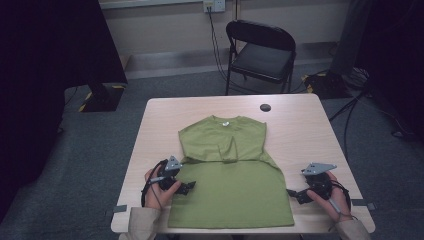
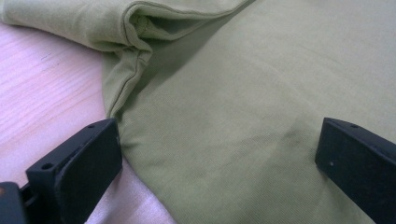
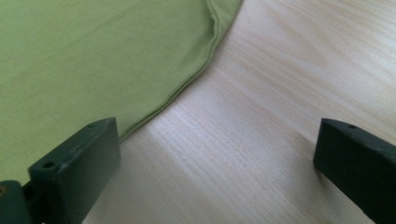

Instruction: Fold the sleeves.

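Both grippers sit low in the frame, jaws spread wide: left gripper [image 1: 186,188] over the green shirt [image 1: 232,190], seemingly touching its edge. Right gripper [image 1: 296,194] hovers just beside the hem on the table [image 1: 300,125].

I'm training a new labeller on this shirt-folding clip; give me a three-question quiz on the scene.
1. True or false: both sleeves of the green cotton T-shirt are folded inward over its chest.
2. What small thing lies on the pale wooden table beyond the collar? A) round black disc B) red pen C) white cup
3. Fill in: the left gripper and right gripper both have jaws that are ____.

Key: 1 true; 2 A; 3 open.
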`<action>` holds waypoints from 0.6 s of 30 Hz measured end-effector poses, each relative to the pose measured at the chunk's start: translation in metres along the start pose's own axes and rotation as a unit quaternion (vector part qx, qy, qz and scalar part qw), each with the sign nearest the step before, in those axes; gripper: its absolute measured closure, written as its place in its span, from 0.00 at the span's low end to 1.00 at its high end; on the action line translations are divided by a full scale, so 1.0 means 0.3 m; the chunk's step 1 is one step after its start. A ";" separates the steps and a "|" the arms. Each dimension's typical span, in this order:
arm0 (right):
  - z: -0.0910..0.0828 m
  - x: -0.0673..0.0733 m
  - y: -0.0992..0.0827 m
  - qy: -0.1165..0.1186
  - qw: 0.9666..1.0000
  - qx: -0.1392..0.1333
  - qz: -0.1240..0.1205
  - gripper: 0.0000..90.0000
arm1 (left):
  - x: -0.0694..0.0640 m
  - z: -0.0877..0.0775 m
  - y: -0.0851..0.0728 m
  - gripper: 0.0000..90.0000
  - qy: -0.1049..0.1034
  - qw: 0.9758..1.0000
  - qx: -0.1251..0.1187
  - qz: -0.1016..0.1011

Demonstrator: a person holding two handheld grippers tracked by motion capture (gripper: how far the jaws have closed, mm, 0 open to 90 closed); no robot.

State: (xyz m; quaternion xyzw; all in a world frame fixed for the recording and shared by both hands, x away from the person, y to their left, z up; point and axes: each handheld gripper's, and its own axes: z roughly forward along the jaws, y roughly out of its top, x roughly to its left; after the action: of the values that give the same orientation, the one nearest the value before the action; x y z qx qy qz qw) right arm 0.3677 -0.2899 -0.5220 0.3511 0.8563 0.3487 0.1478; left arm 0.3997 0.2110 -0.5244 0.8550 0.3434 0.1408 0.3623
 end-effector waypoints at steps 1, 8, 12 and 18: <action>-0.002 0.001 0.004 -0.001 1.000 0.001 -0.001 0.04 | 0.000 0.000 0.000 0.00 0.000 1.000 0.000 0.000; -0.007 0.022 0.086 -0.015 1.000 -0.016 0.000 0.05 | -0.001 -0.001 -0.001 0.00 0.002 1.000 0.000 0.000; 0.026 0.047 0.155 -0.023 0.999 -0.019 -0.013 0.06 | -0.001 -0.001 -0.001 0.00 0.002 1.000 0.000 -0.001; 0.110 0.093 0.263 -0.020 0.999 -0.032 -0.027 0.06 | -0.001 -0.001 -0.001 0.00 0.002 1.000 0.000 -0.001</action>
State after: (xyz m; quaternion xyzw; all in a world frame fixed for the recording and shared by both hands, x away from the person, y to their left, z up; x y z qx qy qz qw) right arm 0.4036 -0.2139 -0.4905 0.3299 0.8507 0.3649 0.1852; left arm 0.3992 0.2111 -0.5243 0.8545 0.3447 0.1422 0.3616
